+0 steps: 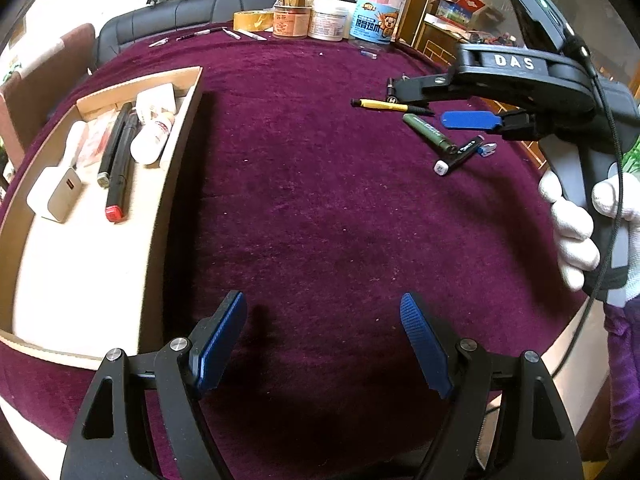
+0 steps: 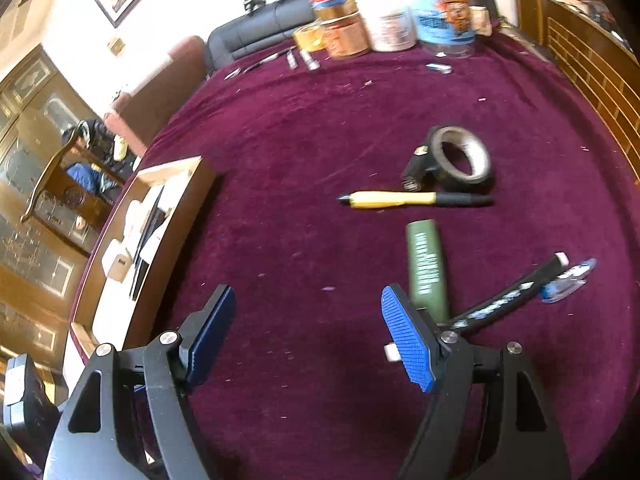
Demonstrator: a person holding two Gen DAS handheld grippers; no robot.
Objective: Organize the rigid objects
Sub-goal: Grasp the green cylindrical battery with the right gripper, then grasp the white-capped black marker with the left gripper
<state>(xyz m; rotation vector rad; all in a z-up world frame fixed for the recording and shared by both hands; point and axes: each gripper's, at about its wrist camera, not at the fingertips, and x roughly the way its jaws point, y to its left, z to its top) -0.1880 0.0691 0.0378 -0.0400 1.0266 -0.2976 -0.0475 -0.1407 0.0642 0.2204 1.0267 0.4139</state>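
A: What's hidden by the right gripper (image 2: 306,336)?

B: Its right finger covers the near end of the green tube (image 2: 426,266), itself blurred so its print can't be read. The black marker (image 2: 508,294) runs behind that finger too; only a white tip (image 2: 389,352) shows beyond it.

A: And farther out?

B: The jars (image 2: 390,26) well beyond the fingertips are smeared, labels unreadable. In the left wrist view, the right gripper's body hides the tape roll, and the tray (image 1: 176,168) left of the left gripper (image 1: 322,340) is cut off by the picture's edge.

Box (image 1: 176,128) at table's left holding markers (image 1: 116,160); screwdriver (image 2: 416,199) before tape roll (image 2: 460,156), jars (image 1: 328,20) behind
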